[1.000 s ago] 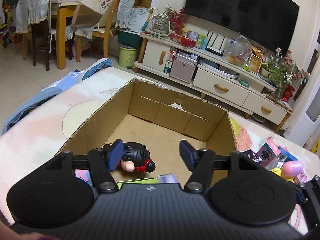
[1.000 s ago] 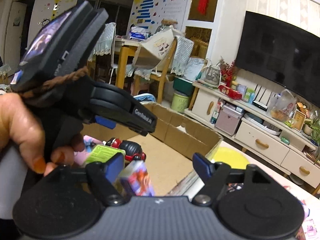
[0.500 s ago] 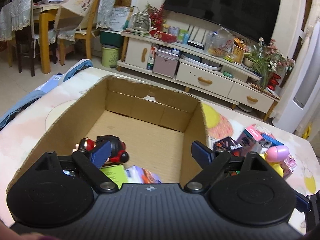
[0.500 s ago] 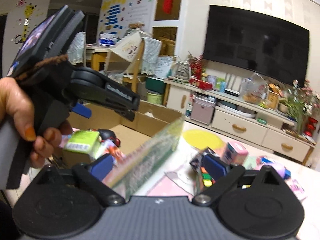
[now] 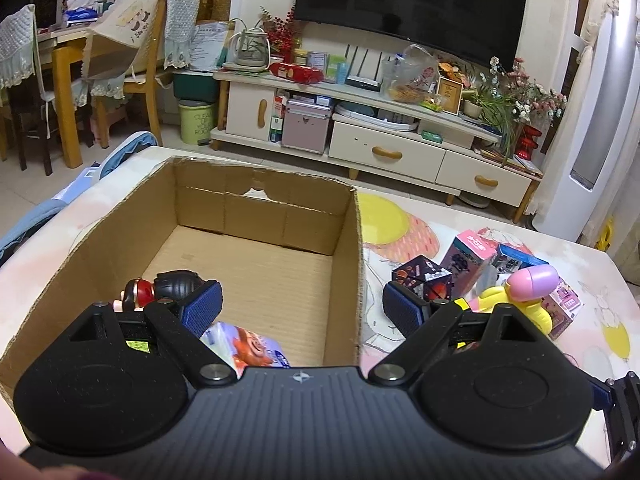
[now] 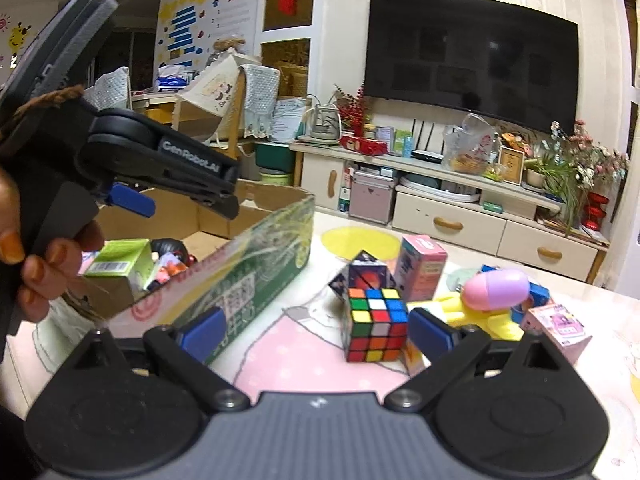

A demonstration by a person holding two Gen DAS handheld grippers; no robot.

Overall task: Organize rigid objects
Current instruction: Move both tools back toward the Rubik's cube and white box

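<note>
Both claws are seen spread wide, with nothing pinched. The left claw (image 5: 302,306) is held over the box (image 5: 356,240), its near wall lying between the jaws; no pad is seen pressing on anything. The right claw (image 6: 316,330) is held over the tabletop (image 6: 288,360), and the cube (image 6: 376,324) is framed between its jaws, nearer the right-hand pad; whether that pad touches it cannot be told.

Risks are judged from largest to smallest. The box, being light card, could be shoved or tipped if its wall is caught by the left claw. The green carton (image 6: 116,264), seen near the box's near corner, might be knocked out by the same sweep. The cube could be pushed into the patterned cube (image 6: 366,274) behind it and twisted out of a skewed grip. The egg (image 6: 498,290), resting on a yellow toy (image 6: 492,322), would likely roll if jostled.

Inside the box a figure (image 5: 160,288) and a packet (image 5: 248,346) are already lodged; the remaining boxes are left on the tabletop.
</note>
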